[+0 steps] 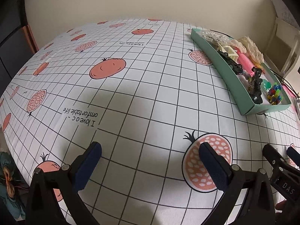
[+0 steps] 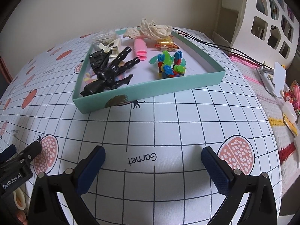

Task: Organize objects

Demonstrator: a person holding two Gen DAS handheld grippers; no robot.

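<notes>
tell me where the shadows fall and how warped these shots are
Left wrist view: a soft grey shadow on the tablecloth ahead of the open left tongs; grid lines bow strongly. Right wrist view: a fainter shadow between the open right tongs; the green tray looks sharp but skewed.

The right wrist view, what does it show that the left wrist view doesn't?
Only the right wrist view shows the white shelf unit and a knitted mat with small items beside the table. Only the left shows the "I love a comfortable life" print. Both share the green tray of toys, the checked tablecloth, and an open claw.
</notes>
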